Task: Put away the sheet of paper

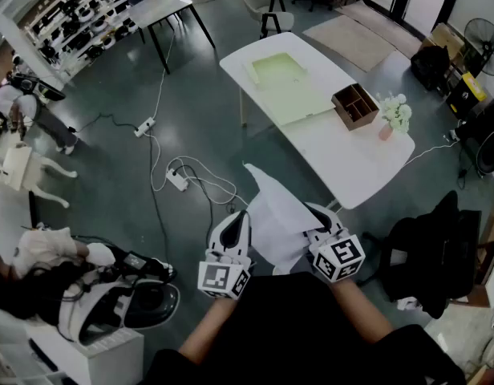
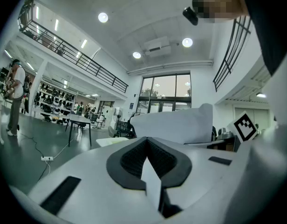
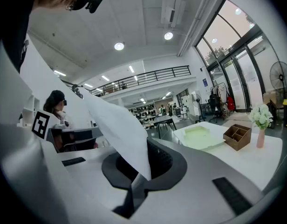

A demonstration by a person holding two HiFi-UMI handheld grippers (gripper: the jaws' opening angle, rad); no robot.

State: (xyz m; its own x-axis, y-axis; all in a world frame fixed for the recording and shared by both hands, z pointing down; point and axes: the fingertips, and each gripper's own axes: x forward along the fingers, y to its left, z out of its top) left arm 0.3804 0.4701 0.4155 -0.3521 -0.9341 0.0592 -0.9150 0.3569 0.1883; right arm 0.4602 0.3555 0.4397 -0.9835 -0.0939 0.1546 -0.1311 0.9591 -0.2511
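A white sheet of paper (image 1: 273, 213) hangs in the air between my two grippers, above the floor and short of the white table (image 1: 367, 171). My left gripper (image 1: 236, 224) is shut on its left edge; a sliver of the sheet (image 2: 151, 180) shows pinched between the closed jaws. My right gripper (image 1: 321, 221) is shut on the right edge, and the paper (image 3: 119, 127) rises from its jaws (image 3: 144, 177). On the table lie a pale green open folder (image 1: 279, 74), a wooden organiser (image 1: 354, 105) and a vase of white flowers (image 1: 394, 117).
Power strips and cables (image 1: 176, 180) lie on the floor left of the table. A black chair with a bag (image 1: 431, 255) stands at the right. A person with equipment (image 1: 46, 259) sits at lower left. A dark table (image 1: 163, 6) stands farther back.
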